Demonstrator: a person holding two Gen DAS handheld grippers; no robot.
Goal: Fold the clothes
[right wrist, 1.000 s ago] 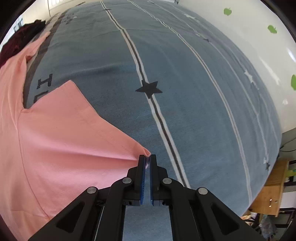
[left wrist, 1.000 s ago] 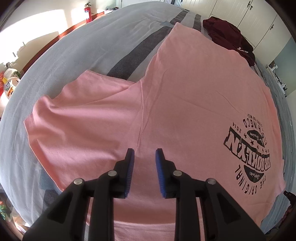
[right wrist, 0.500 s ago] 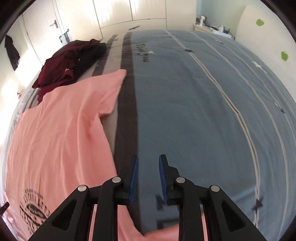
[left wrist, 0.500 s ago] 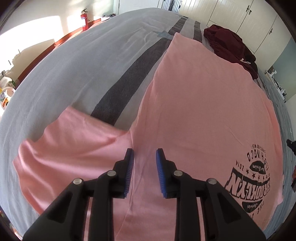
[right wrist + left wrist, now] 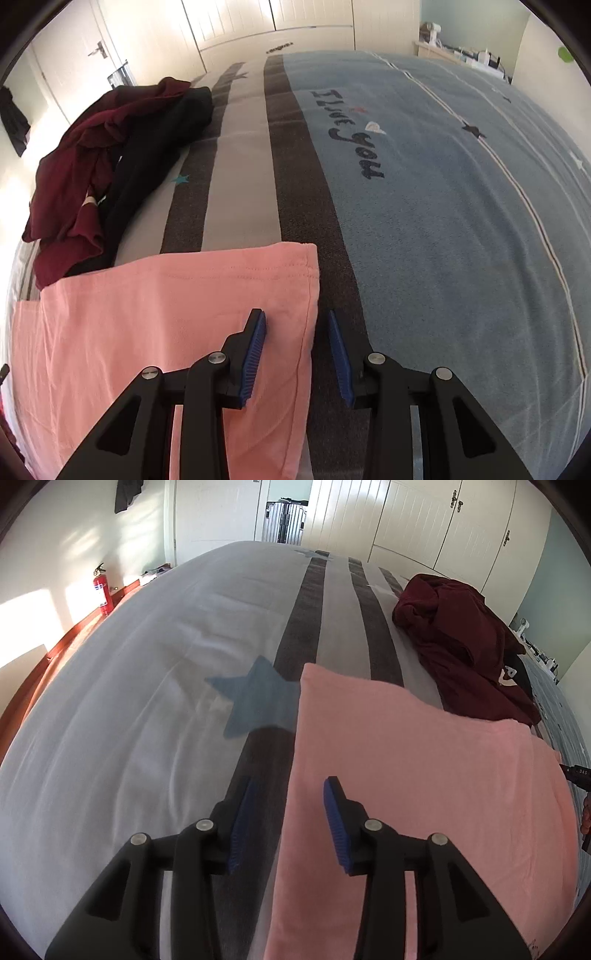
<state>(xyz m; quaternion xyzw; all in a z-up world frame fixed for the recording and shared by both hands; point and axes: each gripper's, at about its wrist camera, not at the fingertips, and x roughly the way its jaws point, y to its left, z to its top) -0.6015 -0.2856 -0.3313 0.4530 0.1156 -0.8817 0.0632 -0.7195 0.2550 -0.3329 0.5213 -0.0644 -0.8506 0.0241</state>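
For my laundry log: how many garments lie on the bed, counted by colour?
Pink: 1, the shirt
Maroon: 1, the crumpled top
Black: 1, the garment beside it
Total: 3

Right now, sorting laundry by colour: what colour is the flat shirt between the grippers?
Pink shirt, plain; clearest in the right wrist view.

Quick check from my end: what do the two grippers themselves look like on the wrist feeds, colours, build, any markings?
Both match. The left gripper and right gripper have matte black angular linkage arms with triangular cut-outs, joined by round silver pivot pins. Each finger ends in a blue ribbed pad. No cables, labels or sleeves show on either one.
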